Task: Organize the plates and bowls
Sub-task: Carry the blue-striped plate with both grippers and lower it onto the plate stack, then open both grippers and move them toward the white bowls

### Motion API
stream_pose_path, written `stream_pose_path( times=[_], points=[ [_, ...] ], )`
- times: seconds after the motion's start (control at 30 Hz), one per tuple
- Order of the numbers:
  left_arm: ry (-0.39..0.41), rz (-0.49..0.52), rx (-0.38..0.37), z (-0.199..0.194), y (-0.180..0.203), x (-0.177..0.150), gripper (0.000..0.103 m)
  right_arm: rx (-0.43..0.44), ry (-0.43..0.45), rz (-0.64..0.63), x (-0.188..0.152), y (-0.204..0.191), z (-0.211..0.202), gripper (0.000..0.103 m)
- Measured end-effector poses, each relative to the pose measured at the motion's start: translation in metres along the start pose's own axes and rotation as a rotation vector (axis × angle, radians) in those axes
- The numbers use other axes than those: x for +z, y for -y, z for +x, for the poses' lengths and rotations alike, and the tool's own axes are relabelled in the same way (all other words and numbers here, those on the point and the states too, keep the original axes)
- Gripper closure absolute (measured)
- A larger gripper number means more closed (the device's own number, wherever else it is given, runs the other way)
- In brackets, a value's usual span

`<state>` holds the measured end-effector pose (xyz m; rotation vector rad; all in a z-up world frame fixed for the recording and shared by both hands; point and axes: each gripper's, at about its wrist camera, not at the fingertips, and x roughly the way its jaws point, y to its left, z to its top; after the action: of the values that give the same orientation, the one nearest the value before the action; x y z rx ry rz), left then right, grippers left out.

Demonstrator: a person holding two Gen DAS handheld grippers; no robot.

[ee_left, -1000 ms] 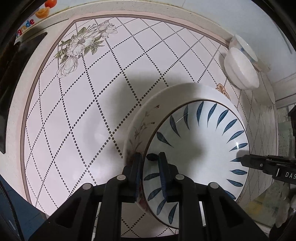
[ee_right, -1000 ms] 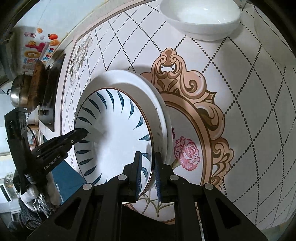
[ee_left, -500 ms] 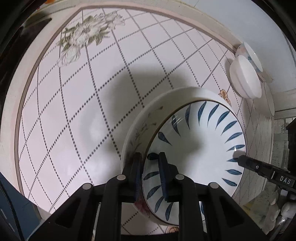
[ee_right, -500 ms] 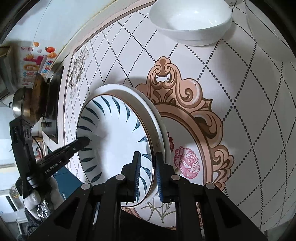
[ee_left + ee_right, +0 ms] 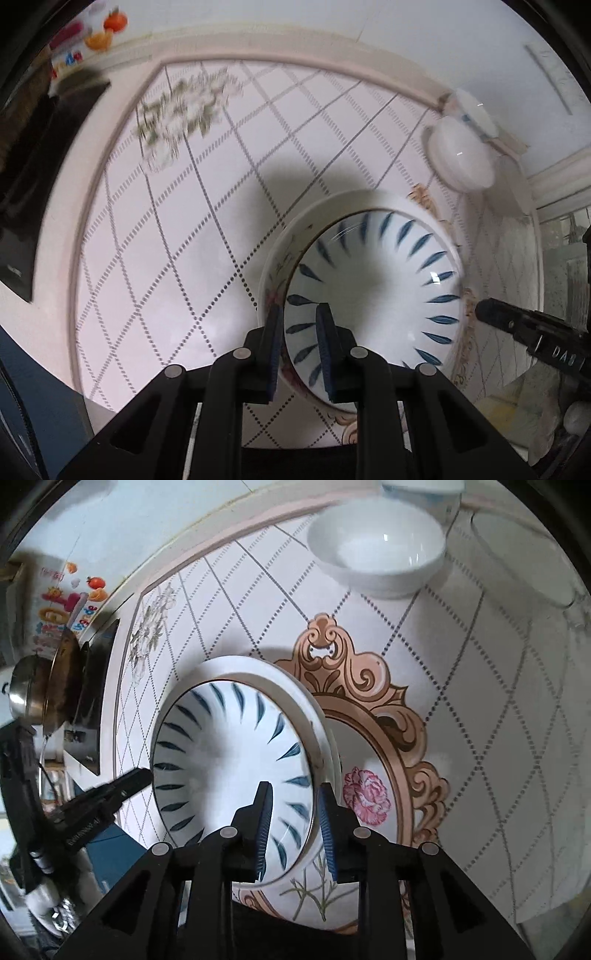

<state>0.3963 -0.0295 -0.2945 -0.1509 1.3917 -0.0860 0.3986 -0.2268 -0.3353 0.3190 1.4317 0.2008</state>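
Note:
A white bowl with blue leaf marks sits nested in a larger white bowl with painted flowers over the patterned counter. My left gripper is shut on their near rim, one finger outside the flowered wall and one inside the blue-leaf bowl; it also shows as a black finger at the stack's left edge. My right gripper straddles the opposite rim of the blue-leaf bowl. Its jaws are opening and the pads stand off the rim.
A plain white bowl stands at the back of the counter, with another bowl behind it and a clear glass dish to the right. A stove with a metal pot lies at the far left.
The right gripper's jaws have spread apart from the rim they were clamping. Both cameras have risen, so the counter looks farther off. The left gripper stays clamped on the stack.

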Motion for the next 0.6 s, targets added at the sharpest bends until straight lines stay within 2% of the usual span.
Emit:
stream_pose_path(
  times=[0.13, 0.2, 0.3, 0.47, 0.6],
  points=[
    [0.087, 0.067, 0.011, -0.049, 0.013, -0.011, 0.086, -0.035, 0.063, -0.048, -0.027, -0.023, -0.042, 0.075],
    [0.13, 0.103, 0.011, -0.073, 0.018, -0.016, 0.086, -0.037, 0.096, -0.063, -0.041, -0.034, -0.062, 0.07],
    [0.151, 0.129, -0.018, -0.098, 0.021, -0.025, 0.086, -0.031, 0.153, -0.073, -0.064, -0.052, -0.094, 0.064],
    [0.189, 0.162, -0.032, -0.131, 0.024, -0.039, 0.086, -0.015, 0.212, -0.062, -0.093, -0.073, -0.133, 0.063],
    [0.185, 0.171, -0.059, -0.143, 0.025, -0.048, 0.086, -0.003, 0.237, -0.051, -0.111, -0.084, -0.153, 0.062]
  ],
)
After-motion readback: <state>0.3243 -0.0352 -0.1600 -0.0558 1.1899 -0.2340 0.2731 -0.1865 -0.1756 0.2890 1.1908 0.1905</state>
